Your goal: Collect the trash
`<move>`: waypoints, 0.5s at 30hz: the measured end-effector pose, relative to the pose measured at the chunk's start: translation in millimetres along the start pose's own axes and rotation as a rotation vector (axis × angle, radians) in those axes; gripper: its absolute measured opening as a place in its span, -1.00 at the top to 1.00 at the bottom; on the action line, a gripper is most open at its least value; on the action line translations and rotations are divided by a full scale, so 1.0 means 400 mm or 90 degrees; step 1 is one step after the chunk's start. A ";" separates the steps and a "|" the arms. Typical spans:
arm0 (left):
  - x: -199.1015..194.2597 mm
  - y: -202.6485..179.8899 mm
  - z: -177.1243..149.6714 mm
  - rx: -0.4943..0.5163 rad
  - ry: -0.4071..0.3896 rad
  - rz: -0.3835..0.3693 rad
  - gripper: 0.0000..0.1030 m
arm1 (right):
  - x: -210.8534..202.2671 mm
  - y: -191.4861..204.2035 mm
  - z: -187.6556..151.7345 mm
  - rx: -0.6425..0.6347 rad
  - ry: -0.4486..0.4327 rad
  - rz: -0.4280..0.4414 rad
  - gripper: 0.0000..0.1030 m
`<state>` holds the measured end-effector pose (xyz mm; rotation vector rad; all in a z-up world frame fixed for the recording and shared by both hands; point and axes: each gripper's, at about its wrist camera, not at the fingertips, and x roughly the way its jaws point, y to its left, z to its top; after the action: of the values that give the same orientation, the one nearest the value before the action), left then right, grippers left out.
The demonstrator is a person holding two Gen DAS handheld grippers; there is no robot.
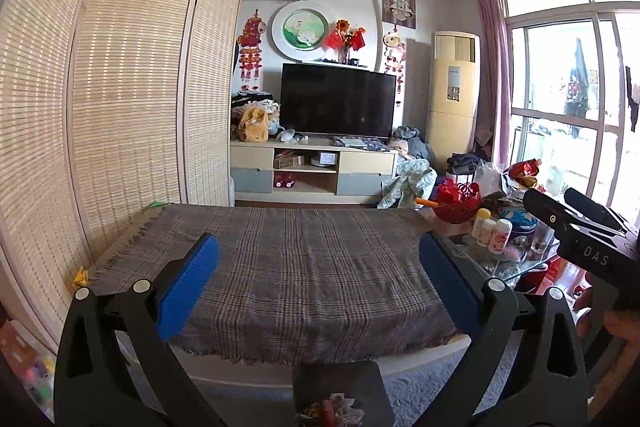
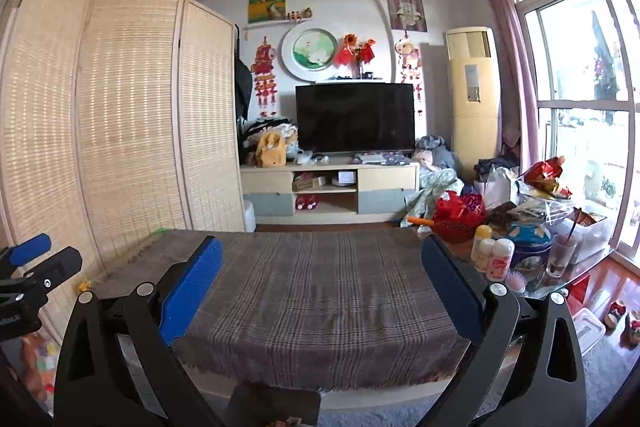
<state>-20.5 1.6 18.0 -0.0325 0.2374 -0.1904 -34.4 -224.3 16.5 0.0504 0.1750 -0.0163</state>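
Both grippers are being held open and empty over the near edge of the tabletop, with collection not yet begun.

The left gripper (image 1: 318, 281) and the right gripper (image 2: 322, 285) are each being held with jaws spread wide, nothing being gripped between the blue pads. The plaid cloth (image 1: 296, 259) covering the tabletop is being shown bare across its middle. Possible trash is being seen only at the margins: a small yellow scrap (image 1: 80, 278) at the left edge and a green scrap (image 1: 157, 203) at the far left corner. A dark container (image 1: 340, 393) below the near edge is being seen with colourful scraps inside, though whether it is the bin cannot be told. By judgement, both scraps are waiting to be picked up, so most of the work is being left undone.
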 end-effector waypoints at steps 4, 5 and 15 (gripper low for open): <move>0.001 0.001 -0.011 0.005 -0.003 0.014 -0.84 | -0.001 0.000 -0.018 0.003 -0.002 0.003 -0.94; 0.006 0.000 -0.016 0.001 -0.001 0.011 -0.84 | 0.003 -0.001 -0.022 0.004 0.000 0.004 -0.94; 0.013 -0.008 -0.041 0.007 0.004 0.009 -0.84 | 0.015 -0.006 -0.044 0.011 0.011 0.005 -0.94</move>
<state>-20.1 -2.5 0.9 -0.0199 0.2436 -0.1781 -31.7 -226.1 -2.1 0.0678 0.1920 -0.0093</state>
